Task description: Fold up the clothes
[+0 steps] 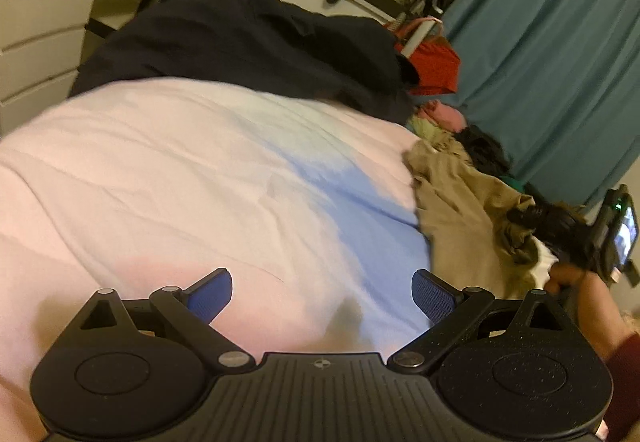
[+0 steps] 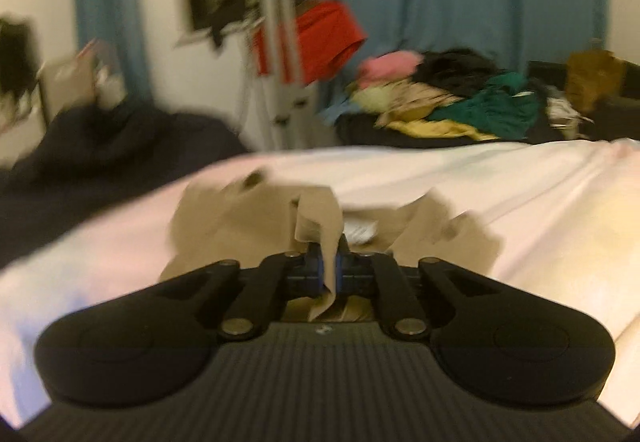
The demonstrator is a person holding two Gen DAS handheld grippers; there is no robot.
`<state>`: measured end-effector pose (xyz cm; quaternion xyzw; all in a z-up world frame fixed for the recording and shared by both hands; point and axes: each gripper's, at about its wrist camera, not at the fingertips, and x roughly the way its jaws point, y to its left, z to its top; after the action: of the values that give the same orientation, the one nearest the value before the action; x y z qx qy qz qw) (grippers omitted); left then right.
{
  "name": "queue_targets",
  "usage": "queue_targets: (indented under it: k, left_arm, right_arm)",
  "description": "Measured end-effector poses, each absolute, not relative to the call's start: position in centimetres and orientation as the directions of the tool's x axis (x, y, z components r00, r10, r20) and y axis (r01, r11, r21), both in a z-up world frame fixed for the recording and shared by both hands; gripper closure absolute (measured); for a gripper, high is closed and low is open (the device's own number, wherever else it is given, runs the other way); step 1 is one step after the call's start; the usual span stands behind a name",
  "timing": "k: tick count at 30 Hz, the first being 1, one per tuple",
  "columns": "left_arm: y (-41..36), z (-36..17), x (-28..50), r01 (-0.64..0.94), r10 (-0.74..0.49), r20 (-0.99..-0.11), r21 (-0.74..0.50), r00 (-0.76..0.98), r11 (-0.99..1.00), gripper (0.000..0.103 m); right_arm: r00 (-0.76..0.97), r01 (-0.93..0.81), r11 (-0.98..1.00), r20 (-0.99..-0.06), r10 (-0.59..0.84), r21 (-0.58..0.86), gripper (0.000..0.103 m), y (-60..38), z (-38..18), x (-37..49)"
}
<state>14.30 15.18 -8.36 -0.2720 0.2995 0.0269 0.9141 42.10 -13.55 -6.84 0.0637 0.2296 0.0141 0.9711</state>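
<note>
Bedroom with blue curtains (image 1: 540, 54) and a pale pink bedsheet (image 1: 180, 182) covering the bed.

Seen from the left wrist: left gripper (image 1: 322, 292) open wide above bare sheet, nothing between the blue pads (image 1: 214, 292). Beige garment (image 1: 460, 210) lying crumpled to the right, right gripper (image 1: 524, 216) at its far edge, held by a hand (image 1: 568, 276). Dark blanket (image 1: 248, 38) behind.

Seen from the right wrist, blurred: right gripper (image 2: 329, 268) closed on a fold of the beige garment (image 2: 316, 210), the rest spread on the sheet. Pile of clothes (image 2: 448, 94) behind the bed.
</note>
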Motion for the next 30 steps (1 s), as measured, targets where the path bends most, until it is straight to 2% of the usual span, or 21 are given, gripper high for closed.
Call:
queue_targets:
  k: [2, 4, 6, 7, 9, 10, 11, 15, 18, 25, 30]
  left_arm:
    - [14.6, -8.5, 14.4, -0.195, -0.118, -0.554, -0.472, 0.824, 0.860, 0.005]
    - [13.9, -8.7, 14.7, -0.189, -0.094, -0.559, -0.428, 0.824, 0.884, 0.005]
    - [13.5, -9.1, 14.9, -0.187, -0.086, -0.563, -0.408, 0.822, 0.894, 0.005]
    - [13.3, -9.2, 15.1, -0.185, -0.086, -0.566, -0.404, 0.820, 0.896, 0.005]
    - [12.9, -9.3, 15.2, -0.175, -0.082, -0.566, -0.385, 0.820, 0.906, 0.005]
    - [12.7, -9.3, 15.2, -0.171, -0.076, -0.565, -0.371, 0.822, 0.913, 0.005]
    - [12.5, -9.2, 15.1, -0.167, -0.069, -0.563, -0.357, 0.824, 0.919, 0.005]
    - [12.1, -8.7, 14.6, -0.136, -0.087, -0.549, -0.354, 0.831, 0.925, 0.005]
    - [11.5, -8.0, 13.8, -0.103, -0.100, -0.535, -0.336, 0.839, 0.936, 0.005]
    - [9.9, -6.1, 10.4, -0.010, -0.155, -0.538, -0.292, 0.829, 0.956, 0.005]
    - [11.3, -6.5, 9.2, -0.056, -0.249, -0.623, -0.428, 0.741, 0.902, 0.005]
  right_arm:
    - [0.899, 0.073, 0.987, -0.439, -0.004, 0.141, 0.095, -15.1, -6.9, 43.8]
    - [0.868, 0.165, 0.974, -0.492, -0.067, 0.158, 0.093, -16.5, -7.6, 45.7]
    - [0.834, 0.199, 0.964, -0.547, -0.072, 0.177, 0.091, -17.3, -8.0, 46.9]
    - [0.817, 0.211, 0.959, -0.573, -0.069, 0.187, 0.087, -17.6, -8.1, 47.5]
    - [0.799, 0.213, 0.953, -0.599, -0.045, 0.213, 0.057, -18.1, -8.0, 47.5]
    - [0.808, 0.193, 0.953, -0.589, -0.020, 0.233, 0.029, -18.1, -7.5, 46.7]
    - [0.816, 0.173, 0.952, -0.578, 0.006, 0.254, 0.010, -18.1, -7.0, 45.8]
    - [0.840, 0.069, 0.956, -0.534, 0.098, 0.285, 0.011, -17.6, -4.7, 40.5]
    - [0.867, -0.004, 0.969, -0.482, 0.127, 0.249, 0.011, -16.8, -2.4, 34.0]
    - [0.889, -0.064, 0.948, -0.414, 0.196, 0.311, 0.011, -15.8, 0.4, 16.6]
    - [0.920, -0.103, 0.956, -0.338, 0.197, 0.276, 0.011, -15.7, -0.8, 7.7]
